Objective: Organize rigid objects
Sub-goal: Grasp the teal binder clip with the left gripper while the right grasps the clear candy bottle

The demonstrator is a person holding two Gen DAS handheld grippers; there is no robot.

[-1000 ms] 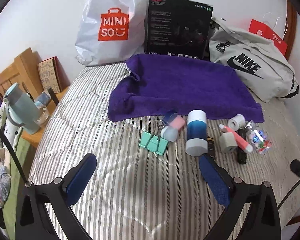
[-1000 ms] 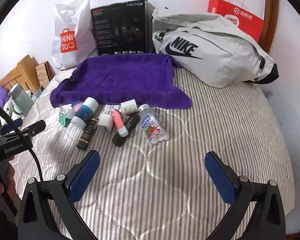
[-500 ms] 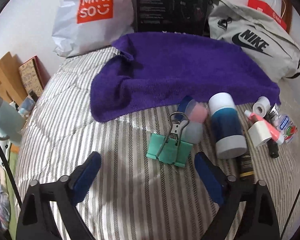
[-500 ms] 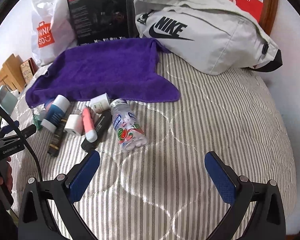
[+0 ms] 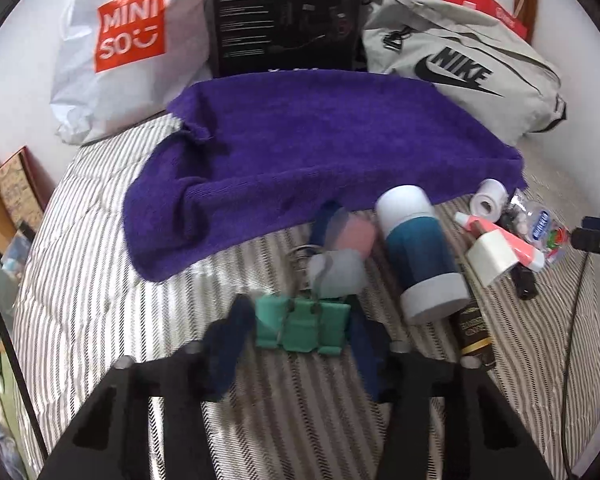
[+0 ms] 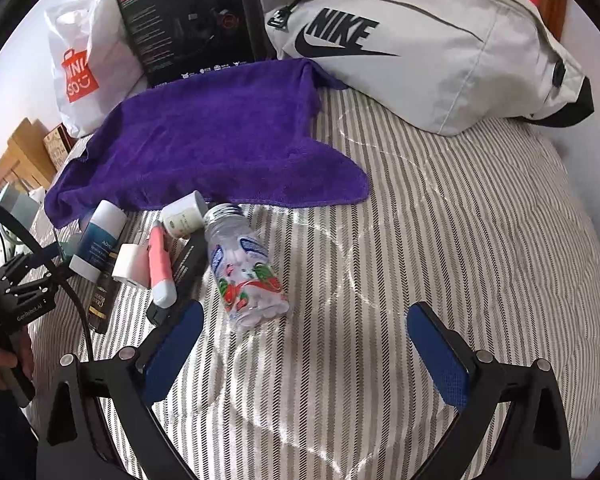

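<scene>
Green binder clips (image 5: 302, 324) lie on the striped bed, right between the fingers of my left gripper (image 5: 296, 340), whose jaws are narrowing around them; contact is unclear through blur. Behind them lie a pink-and-grey capsule (image 5: 340, 256), a blue-and-white bottle (image 5: 420, 252), a white charger (image 5: 494, 258) and a pink tube (image 5: 512, 244). My right gripper (image 6: 306, 344) is open and empty, just in front of a clear candy bottle (image 6: 246, 268). Beside the bottle lie the pink tube (image 6: 160, 264), a small white jar (image 6: 184, 214) and a black stick (image 6: 184, 276). A purple towel (image 6: 216, 136) is spread behind.
A Miniso bag (image 5: 128, 40), a black box (image 5: 286, 12) and a grey Nike bag (image 6: 416, 36) stand along the wall behind the towel. A wooden nightstand (image 5: 4, 196) is off the bed's left edge. Striped bedding (image 6: 460, 240) stretches to the right.
My left gripper has moved forward onto the binder clips and its jaws have narrowed around them. My right gripper has moved forward and closer to the candy bottle, still open.
</scene>
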